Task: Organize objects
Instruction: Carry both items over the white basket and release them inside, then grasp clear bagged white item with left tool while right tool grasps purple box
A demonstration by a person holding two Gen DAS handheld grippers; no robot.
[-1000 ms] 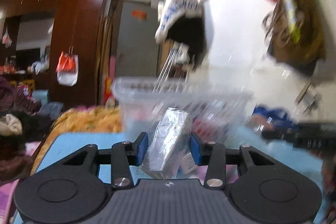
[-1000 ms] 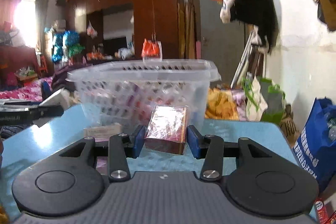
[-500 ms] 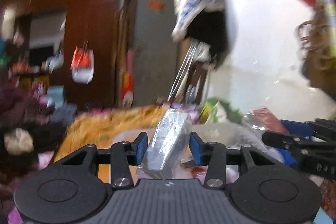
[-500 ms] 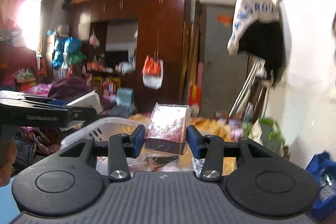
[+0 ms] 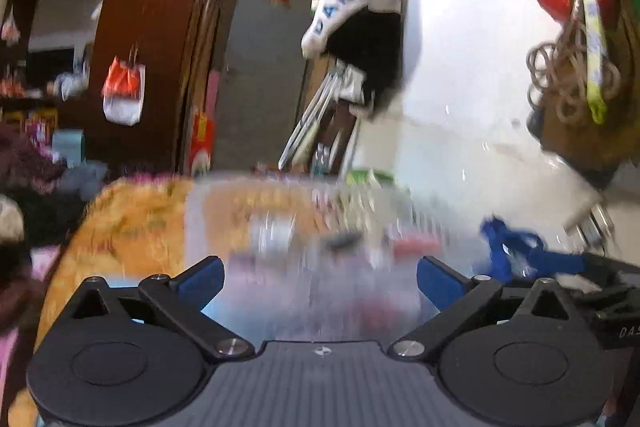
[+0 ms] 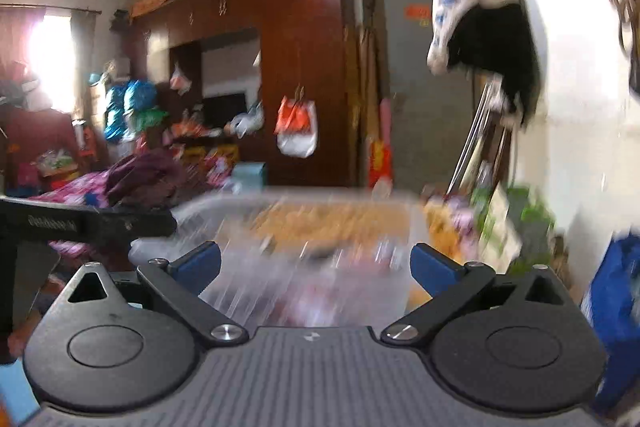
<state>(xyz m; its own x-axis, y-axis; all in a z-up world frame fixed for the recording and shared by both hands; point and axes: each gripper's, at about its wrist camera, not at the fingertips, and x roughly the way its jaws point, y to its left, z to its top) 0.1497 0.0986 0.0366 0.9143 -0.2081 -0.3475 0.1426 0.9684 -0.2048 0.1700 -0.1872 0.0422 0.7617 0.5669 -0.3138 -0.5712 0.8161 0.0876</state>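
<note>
A clear plastic basket (image 5: 304, 227) sits just ahead of and below both grippers, blurred by motion; it also shows in the right wrist view (image 6: 320, 227). Blurred packets lie inside it. My left gripper (image 5: 320, 281) is open and empty above the basket. My right gripper (image 6: 316, 265) is open and empty above it too. The left gripper's body (image 6: 80, 225) crosses the left of the right wrist view. The right gripper's body (image 5: 608, 291) shows at the right of the left wrist view.
A blue bag (image 6: 616, 307) stands at the right by the white wall (image 5: 460, 87). A dark wardrobe (image 6: 280, 67) and a grey door (image 5: 260, 67) are at the back. Clothes pile up at the left (image 6: 140, 175). An orange cloth (image 5: 132, 227) lies behind the basket.
Both grippers opened and let go of their wrapped boxes, which are no longer between the fingers. The basket now lies lower and closer in both views.
</note>
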